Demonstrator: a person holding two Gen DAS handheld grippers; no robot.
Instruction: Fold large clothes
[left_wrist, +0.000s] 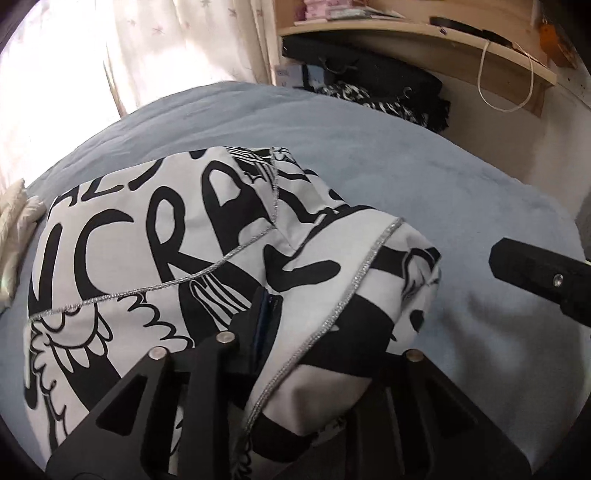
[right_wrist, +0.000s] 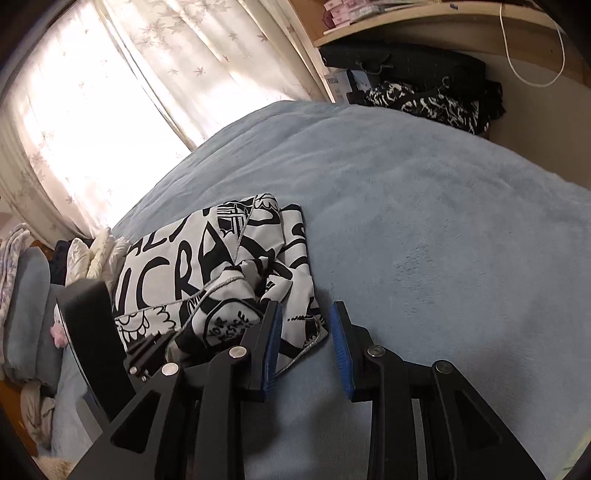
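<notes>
Left wrist view: the printed garment (left_wrist: 155, 240), white with black lettering and silver-stitched seams, lies partly folded on the blue blanket (left_wrist: 424, 184), toward the window side of the bed. The left gripper (left_wrist: 317, 321) has a doubled edge of the cloth bunched between its fingers; the blue pad on one finger presses against fabric. Read as clamped on the garment, though the far finger is mostly buried under the fold.

Right wrist view: the right gripper (right_wrist: 304, 343) hangs with its fingers apart and nothing between them, just beside the garment's near corner (right_wrist: 295, 347), blue pads (right_wrist: 338, 347) exposed.

Risks, as judgement: the held portion is a thick bundle, not a single edge. If carried over, layers could slide out unevenly and leave a lumpy fold. The plush blanket may drag the lower layer and skew the stack. The near corner, loose by the right gripper, could flop open if it is not pinned.

Orientation: the garment's long axis runs from the grippers away toward the curtain (right_wrist: 110, 110) and the pale bedding (right_wrist: 99, 254), lettering reading across it. Which end is the collar, cannot tell.
</notes>
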